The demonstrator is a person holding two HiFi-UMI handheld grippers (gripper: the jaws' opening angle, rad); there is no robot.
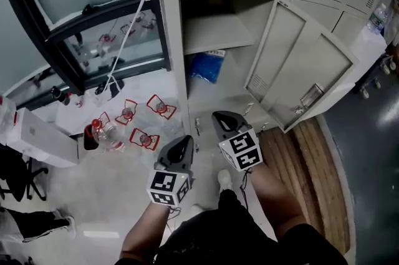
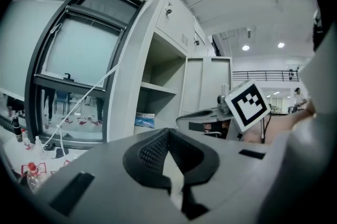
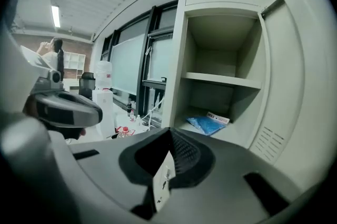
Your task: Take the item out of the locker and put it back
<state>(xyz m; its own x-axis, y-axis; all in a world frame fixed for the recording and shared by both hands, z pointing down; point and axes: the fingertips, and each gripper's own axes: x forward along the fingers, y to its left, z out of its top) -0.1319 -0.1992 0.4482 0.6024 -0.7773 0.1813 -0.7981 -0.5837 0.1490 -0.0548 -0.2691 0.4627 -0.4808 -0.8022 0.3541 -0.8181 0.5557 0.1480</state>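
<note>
The grey locker (image 1: 171,39) stands with its door (image 1: 293,70) swung out to the right. A blue packet (image 1: 206,65) lies on the floor of the lower compartment, under the shelf (image 1: 215,33); it also shows in the left gripper view as the blue packet (image 2: 145,120) and in the right gripper view as the blue packet (image 3: 208,124). Both grippers hover side by side in front of the opening, well short of the packet. My left gripper (image 1: 185,140) is shut with nothing in it. My right gripper (image 1: 219,115) is shut too, holding nothing.
Several plastic bottles (image 1: 106,133) and red holders (image 1: 161,106) lie on the pale floor to the left. A white box (image 1: 37,136) sits at far left below a dark-framed window (image 1: 93,14). A wooden strip (image 1: 312,164) runs under the open door.
</note>
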